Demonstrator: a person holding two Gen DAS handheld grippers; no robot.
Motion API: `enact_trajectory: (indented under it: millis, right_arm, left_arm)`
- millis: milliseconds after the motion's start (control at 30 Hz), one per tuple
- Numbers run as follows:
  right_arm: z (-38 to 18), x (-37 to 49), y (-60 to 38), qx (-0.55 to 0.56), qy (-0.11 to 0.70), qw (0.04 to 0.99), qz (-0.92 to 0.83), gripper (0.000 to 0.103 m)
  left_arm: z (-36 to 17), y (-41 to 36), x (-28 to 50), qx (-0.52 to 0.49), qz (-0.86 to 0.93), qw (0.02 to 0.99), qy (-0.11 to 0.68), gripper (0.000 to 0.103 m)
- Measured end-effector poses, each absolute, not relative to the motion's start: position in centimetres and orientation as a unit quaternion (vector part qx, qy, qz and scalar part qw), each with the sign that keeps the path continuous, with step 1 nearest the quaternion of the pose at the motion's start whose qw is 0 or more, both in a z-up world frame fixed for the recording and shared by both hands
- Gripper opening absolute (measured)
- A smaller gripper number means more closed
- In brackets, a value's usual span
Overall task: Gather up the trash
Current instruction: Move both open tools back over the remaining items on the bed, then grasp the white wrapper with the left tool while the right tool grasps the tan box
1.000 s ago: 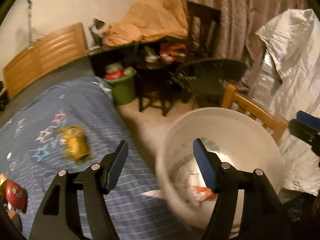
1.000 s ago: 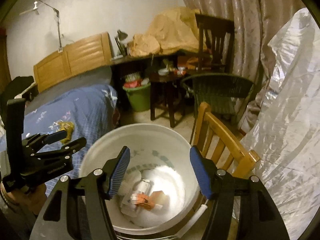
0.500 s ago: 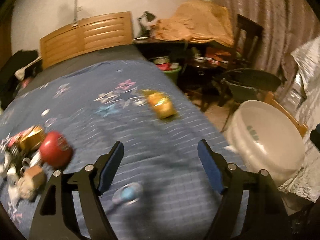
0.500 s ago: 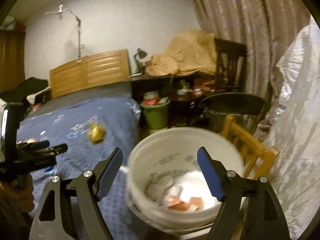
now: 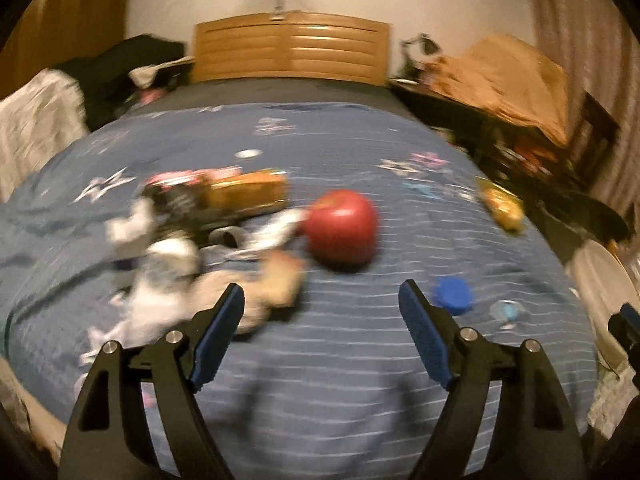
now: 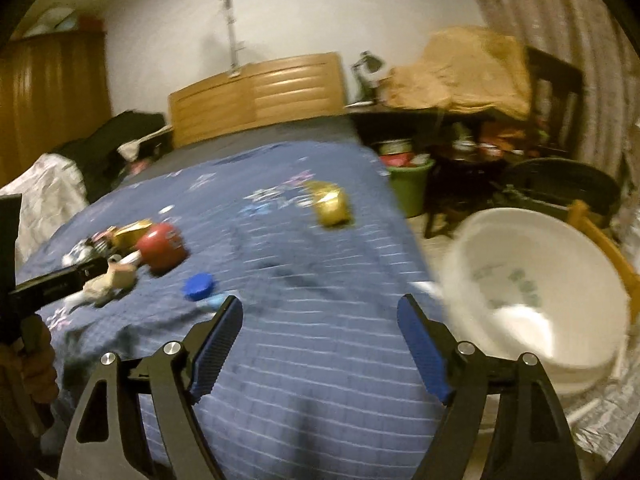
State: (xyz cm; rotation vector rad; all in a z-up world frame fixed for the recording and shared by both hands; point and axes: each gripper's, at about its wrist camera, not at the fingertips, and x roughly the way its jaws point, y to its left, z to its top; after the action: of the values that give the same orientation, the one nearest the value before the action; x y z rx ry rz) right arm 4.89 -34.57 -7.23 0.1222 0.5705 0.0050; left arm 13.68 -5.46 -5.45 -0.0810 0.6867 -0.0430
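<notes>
On the blue quilted bed lies a blurred heap of litter: white scraps, a gold box and tan bits. A round red object sits beside it, with a blue cap and a small pale blue piece to its right. A gold wrapper lies near the bed's right edge. My left gripper hovers over the quilt in front of the red object, jaws opening, nothing between them. My right gripper is over the quilt too, jaws opening and empty. The white bucket stands beside the bed on the right.
A wooden headboard closes the far end. A green bin, a dark desk under brown cloth, dark chairs and a wooden chair crowd the right side. Silver sheeting lies under the bucket. A hand holds the left gripper.
Both views have swung left, away from the bucket and onto the bed. The litter heap and red object now lie ahead of the left gripper. Both pairs of jaws stand wider.
</notes>
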Motion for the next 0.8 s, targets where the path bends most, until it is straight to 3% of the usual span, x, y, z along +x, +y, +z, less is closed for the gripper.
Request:
enact_trajectory:
  millis: [333,533,600,633,667,800]
  right_arm:
    - [-7.0,10.3,-22.0,0.003,0.307,0.943,0.128,0.08]
    - [-7.3,13.2,-17.4,0.0,0.325,0.93,0.17,0.08]
    - [-7.0,13.8,-16.6,-0.003,0.326,0.928,0.179,0.08]
    - [-6.8,14.3,-16.1,-0.003,0.325,0.927,0.187,0.08]
    - [-6.6,14.6,-15.7,-0.003,0.325,0.926,0.193,0.08]
    - [-5.6,16.6,-14.4,0.008,0.327,0.92,0.219,0.078]
  left_arm:
    - [-5.3,9.8,14.2,-0.2,0.077,0.923,0.319,0.076]
    - [-7.7,13.8,21.2,-0.273,0.02,0.885,0.377,0.076]
    - [-9.3,13.4,23.6,-0.268,0.006,0.871,0.412,0.07]
    - [-10.3,13.2,24.5,-0.272,-0.004,0.861,0.429,0.056]
    - [-11.1,13.4,25.1,-0.291,-0.021,0.852,0.436,0.05]
    - [-10.5,14.8,23.9,-0.332,-0.045,0.852,0.403,0.044]
